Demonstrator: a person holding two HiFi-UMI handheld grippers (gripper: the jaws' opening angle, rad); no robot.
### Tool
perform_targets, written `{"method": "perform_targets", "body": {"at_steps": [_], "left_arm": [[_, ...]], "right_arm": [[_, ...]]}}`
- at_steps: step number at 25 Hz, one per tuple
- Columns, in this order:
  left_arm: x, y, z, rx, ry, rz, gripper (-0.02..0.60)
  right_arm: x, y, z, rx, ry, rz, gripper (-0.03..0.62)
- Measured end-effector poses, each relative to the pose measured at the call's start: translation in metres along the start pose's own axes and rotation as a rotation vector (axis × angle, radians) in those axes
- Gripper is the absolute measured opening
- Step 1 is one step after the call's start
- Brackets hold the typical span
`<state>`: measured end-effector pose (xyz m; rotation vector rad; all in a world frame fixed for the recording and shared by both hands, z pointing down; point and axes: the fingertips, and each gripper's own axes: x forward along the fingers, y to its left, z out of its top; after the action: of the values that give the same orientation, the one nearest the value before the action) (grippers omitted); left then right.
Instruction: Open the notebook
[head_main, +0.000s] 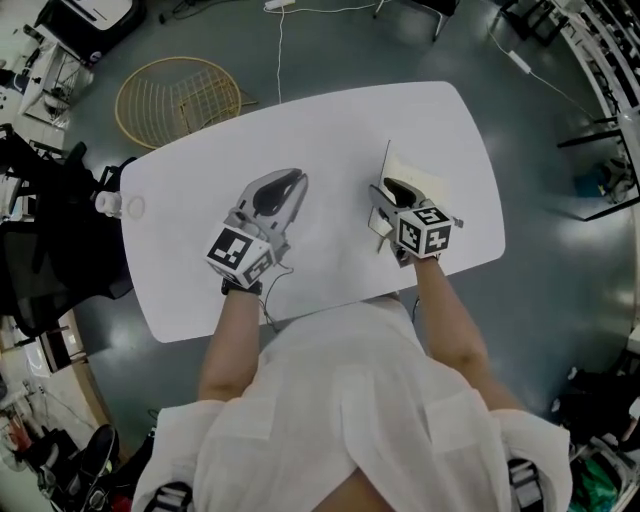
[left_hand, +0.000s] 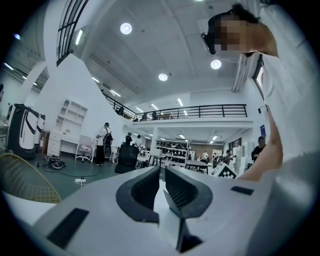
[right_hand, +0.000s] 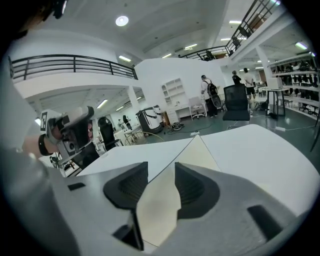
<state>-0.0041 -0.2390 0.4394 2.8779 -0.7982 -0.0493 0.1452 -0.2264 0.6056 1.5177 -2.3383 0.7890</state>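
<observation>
**Notebook cover stands raised between the right gripper's parted jaws**

Nearest the camera, the person's white garment (head_main: 350, 420) fills the lower head view, with both bare forearms (head_main: 232, 340) reaching forward over the white table (head_main: 330, 130). The left gripper (head_main: 290, 185) hovers over bare tabletop left of centre. Its own view shows the two pads drawn close, with only a slim gap and nothing in it.

The right gripper (head_main: 392, 186) sits at the near edge of the notebook (head_main: 422, 172), which lies on the right part of the table, well apart from the left gripper. The notebook's cover (right_hand: 159, 200) is lifted off the cream page and stands roughly on edge, showing as a thin dark line in the head view. In the right gripper view the right gripper's jaws stand well apart. The cover's cream inner face runs up between them, and its dark edge passes close to the left pad. The pads are not clamped on it. Whether the cover leans on a pad cannot be told.

Beyond the table's far left corner, a yellow wire basket (head_main: 180, 98) rests on the grey floor (head_main: 330, 40).
</observation>
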Motion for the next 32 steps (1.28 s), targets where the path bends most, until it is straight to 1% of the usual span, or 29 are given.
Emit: {"method": "perform_targets", "body": {"at_steps": [4, 8, 12, 20, 25, 32], "left_arm": [[-0.017, 0.006, 0.0, -0.012, 0.001, 0.024, 0.037], [-0.023, 0.023, 0.009, -0.001, -0.018, 0.055, 0.037], [-0.031, 0.028, 0.012, -0.01, -0.027, 0.07, 0.037], [-0.035, 0.038, 0.027, -0.004, -0.06, 0.09, 0.037], [-0.04, 0.034, 0.036, 0.01, -0.078, 0.095, 0.037], [-0.055, 0.037, 0.055, 0.039, -0.111, 0.129, 0.037]], "right_arm": [[0.008, 0.013, -0.009, -0.006, 0.023, 0.005, 0.169], [0.017, 0.018, 0.012, -0.034, -0.016, 0.021, 0.169], [0.01, 0.021, 0.023, -0.035, -0.052, 0.017, 0.169], [-0.016, 0.022, 0.059, -0.061, -0.164, 0.002, 0.169], [-0.047, 0.027, 0.082, -0.085, -0.242, -0.007, 0.169], [-0.086, 0.038, 0.112, -0.121, -0.361, -0.017, 0.169]]}}
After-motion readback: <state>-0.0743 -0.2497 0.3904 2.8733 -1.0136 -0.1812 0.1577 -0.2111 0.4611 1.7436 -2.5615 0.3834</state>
